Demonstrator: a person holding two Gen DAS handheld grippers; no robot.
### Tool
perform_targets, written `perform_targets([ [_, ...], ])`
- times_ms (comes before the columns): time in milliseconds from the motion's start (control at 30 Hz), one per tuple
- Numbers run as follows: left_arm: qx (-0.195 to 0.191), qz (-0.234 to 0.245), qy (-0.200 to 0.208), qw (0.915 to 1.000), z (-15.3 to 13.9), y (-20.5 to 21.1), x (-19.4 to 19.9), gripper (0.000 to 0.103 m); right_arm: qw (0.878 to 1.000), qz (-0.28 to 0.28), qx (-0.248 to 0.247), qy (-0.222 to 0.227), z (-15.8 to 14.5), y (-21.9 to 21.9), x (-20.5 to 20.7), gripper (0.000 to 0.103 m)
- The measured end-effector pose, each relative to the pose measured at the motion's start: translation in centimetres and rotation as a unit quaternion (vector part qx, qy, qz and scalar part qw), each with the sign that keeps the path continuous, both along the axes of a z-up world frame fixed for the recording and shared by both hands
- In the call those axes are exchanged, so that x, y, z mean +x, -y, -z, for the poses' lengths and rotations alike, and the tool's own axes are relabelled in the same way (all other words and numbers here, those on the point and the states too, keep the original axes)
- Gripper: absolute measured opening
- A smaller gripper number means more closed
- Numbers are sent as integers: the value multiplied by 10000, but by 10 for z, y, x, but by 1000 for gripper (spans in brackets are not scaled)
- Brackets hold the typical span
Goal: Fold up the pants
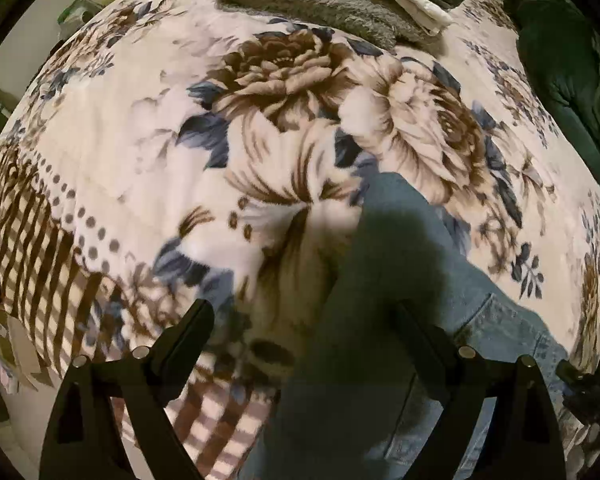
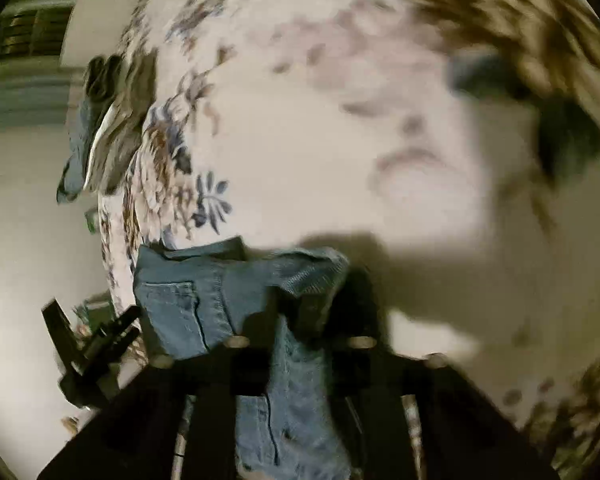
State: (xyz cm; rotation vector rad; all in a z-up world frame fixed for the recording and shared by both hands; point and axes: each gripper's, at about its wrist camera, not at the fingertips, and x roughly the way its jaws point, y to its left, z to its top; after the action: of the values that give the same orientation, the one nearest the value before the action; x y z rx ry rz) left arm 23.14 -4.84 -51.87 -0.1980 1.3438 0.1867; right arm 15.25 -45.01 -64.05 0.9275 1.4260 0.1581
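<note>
Blue denim pants [image 1: 400,280] lie on a floral blanket [image 1: 140,120], running from the middle of the left wrist view down to its lower right. My left gripper [image 1: 304,316] hovers over them, pointing steeply down, open wide with nothing pinched; its right finger [image 1: 416,328] hangs above the denim. In the blurred right wrist view, the pants [image 2: 188,308] show a back pocket and bunch up between the fingers of my right gripper [image 2: 308,316], which is shut on the denim near the waistband. The left gripper [image 2: 96,344] shows at the lower left there.
A stack of folded clothes [image 1: 340,4], grey, cream and denim, sits at the far edge of the blanket, and appears as the stack [image 2: 108,120] at the left in the right wrist view. A dark green garment [image 1: 560,60] lies at the upper right. The bed's edge [image 1: 40,280] drops off at the left.
</note>
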Motion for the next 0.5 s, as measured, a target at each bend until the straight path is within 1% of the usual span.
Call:
perform_targets([
  [33,14,10,2,10000,-1,-1,-3,92,10000,28,-58,3,-2,5,-7,44],
  [67,4,14,15,10000,-3,-2,-7,92,10000,50,-63,32,-4,7,-13,55],
  [100,-2,3,16,10000,-3,-3,-11,92,10000,70,60,24,-1,8,-20,62],
  [133,4,-20,0,10000,-2,-4,-13,92,9997,81,242,-20,6,8,-25,72],
  [200,-44,-69,-43,10000,3,-8,-18,92,9978,-36,624,-236,27,-7,-26,75],
  [233,-99,-113,-52,9999,5,-9,-19,92,9972,-107,644,-369,37,-14,-24,75],
  [267,-147,-163,-63,9997,7,-10,-20,92,9966,-104,703,-418,44,-20,-22,76],
  [300,-174,-197,-67,9996,8,-11,-21,92,9969,-27,731,-297,45,-24,-20,76],
  [333,-160,-188,-55,9997,7,-10,-22,92,9973,46,729,-121,43,-28,-19,67],
  [367,-116,-162,-49,9998,7,-9,-21,92,9971,62,764,-26,41,-32,-18,37],
  [433,-65,-105,-56,9999,7,-7,-20,92,9987,109,490,61,30,-34,-20,24],
  [467,-74,-83,-49,9999,7,-7,-19,92,9985,159,479,226,21,-32,-23,21],
  [500,-67,-79,-44,9999,7,-7,-19,92,9982,176,452,349,13,-29,-27,20],
])
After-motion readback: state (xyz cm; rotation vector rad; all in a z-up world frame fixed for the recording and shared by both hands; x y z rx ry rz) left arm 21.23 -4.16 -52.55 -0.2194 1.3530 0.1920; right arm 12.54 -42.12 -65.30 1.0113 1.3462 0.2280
